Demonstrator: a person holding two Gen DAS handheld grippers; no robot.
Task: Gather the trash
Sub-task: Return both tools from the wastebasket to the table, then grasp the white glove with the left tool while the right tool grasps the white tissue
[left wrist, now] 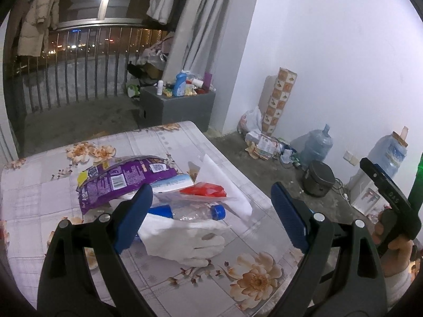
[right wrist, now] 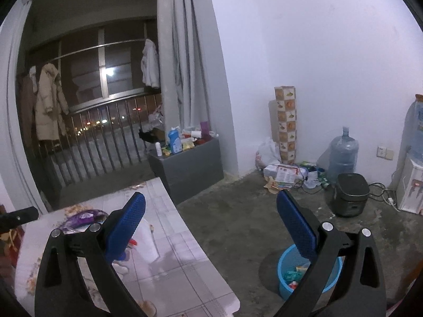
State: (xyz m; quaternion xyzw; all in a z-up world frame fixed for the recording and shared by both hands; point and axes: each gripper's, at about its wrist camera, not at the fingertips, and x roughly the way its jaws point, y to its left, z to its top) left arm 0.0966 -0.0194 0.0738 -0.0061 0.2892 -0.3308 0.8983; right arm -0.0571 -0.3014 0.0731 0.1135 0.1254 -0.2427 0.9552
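Trash sits heaped on our tabletop (left wrist: 185,285): purple snack bag (left wrist: 119,182) at 10 o'clock, plastic bottle (left wrist: 195,212) and white glove (left wrist: 190,240) dead ahead between our left tongs (left wrist: 211,211), spread empty; right tongs (right wrist: 211,227) likewise released, blue basket (right wrist: 284,264) holding wrappers at 5 o'clock

Floral-clothed table (left wrist: 47,185) bearing purple snack bag (left wrist: 121,179), plastic bottle (left wrist: 195,211), white glove (left wrist: 190,240), red wrapper (left wrist: 206,189).
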